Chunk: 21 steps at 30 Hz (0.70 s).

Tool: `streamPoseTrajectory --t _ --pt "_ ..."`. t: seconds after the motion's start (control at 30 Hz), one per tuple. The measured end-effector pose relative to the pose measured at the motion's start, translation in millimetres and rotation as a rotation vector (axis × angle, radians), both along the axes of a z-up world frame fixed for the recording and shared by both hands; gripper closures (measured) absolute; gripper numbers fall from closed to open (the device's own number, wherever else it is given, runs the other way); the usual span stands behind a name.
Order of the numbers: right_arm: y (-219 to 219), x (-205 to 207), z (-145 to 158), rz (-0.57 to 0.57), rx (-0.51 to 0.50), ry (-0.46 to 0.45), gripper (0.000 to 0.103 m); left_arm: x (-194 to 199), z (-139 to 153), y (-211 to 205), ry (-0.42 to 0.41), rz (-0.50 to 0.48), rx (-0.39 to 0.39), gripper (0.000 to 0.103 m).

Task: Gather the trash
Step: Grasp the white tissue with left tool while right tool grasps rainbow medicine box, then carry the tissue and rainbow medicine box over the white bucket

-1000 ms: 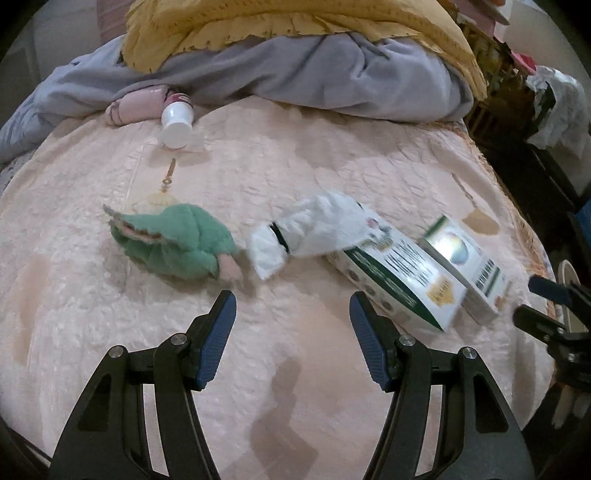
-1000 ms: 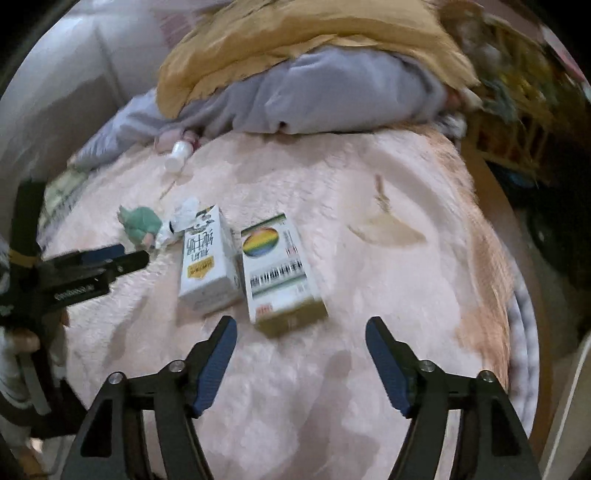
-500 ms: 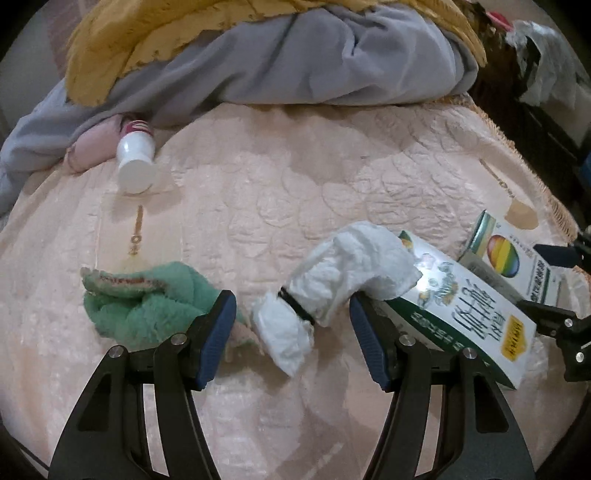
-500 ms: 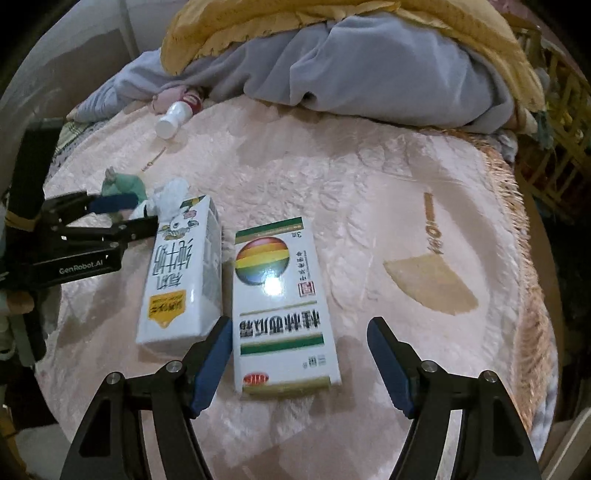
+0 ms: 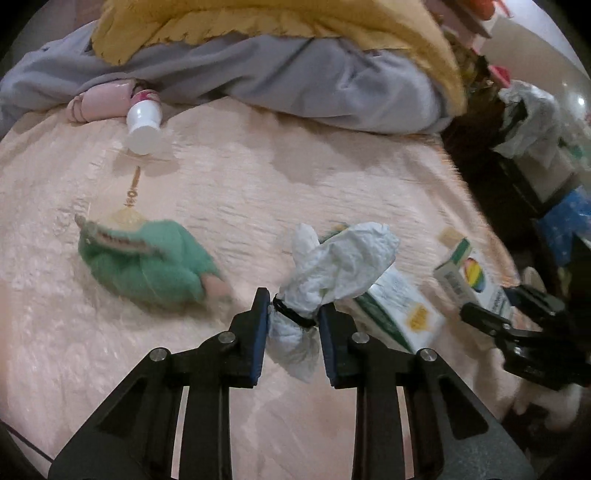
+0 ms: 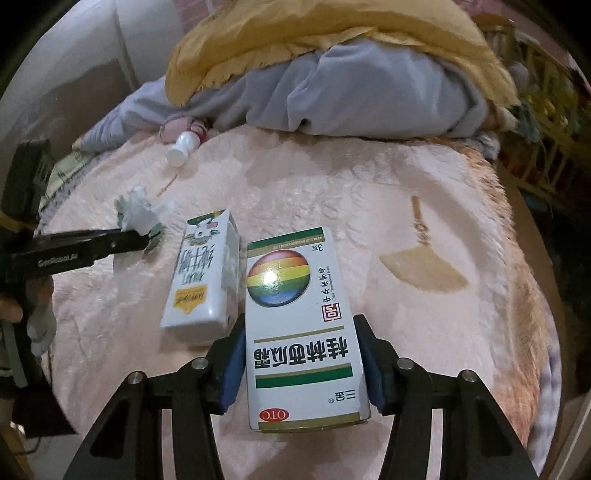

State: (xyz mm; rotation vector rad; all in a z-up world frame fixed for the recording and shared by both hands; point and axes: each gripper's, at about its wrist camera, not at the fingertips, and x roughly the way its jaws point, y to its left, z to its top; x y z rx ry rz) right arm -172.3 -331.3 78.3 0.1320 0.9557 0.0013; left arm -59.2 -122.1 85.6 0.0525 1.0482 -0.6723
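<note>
In the left wrist view my left gripper (image 5: 294,306) is shut on a crumpled white paper wad (image 5: 340,266) tied with a black band, its pads pinching the wad at the band. The wad's free end leans over a white and green milk carton (image 5: 402,310). In the right wrist view a white medicine box (image 6: 295,295) with a rainbow ball lies flat on the pink bedspread (image 6: 369,192). My right gripper (image 6: 300,325) straddles its near half, jaws closing, with both pads against the box's long sides. The milk carton (image 6: 203,280) lies just left of the box.
A green plush item (image 5: 147,262) lies left of the wad. A white bottle (image 5: 144,125) lies further back by a pink bundle (image 5: 99,105). Grey bedding (image 6: 351,92) under a yellow blanket (image 6: 332,29) piles up at the back. The bed's fringed edge (image 6: 535,295) runs along the right.
The left jaws have closed on the white wad, which lay loose between them before. The right gripper has come forward over the medicine box and its jaws have narrowed onto the box's sides.
</note>
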Motion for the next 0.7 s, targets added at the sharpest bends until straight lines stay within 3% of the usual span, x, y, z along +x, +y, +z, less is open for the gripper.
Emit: streamPoseTrajectory --t 0.23,0.7 --pt "-6.6 -42.2 11.5 -0.057 0.038 -0.021 0.051 -44.7 24.6 -21.5 -0.012 -0.065 -0.046 0.080" --pt "-26.4 -99.3 28.5 -0.151 0.063 -0.060 0.051 -102.1 34.7 -63.5 -0.100 -0.082 0.004 0.080"
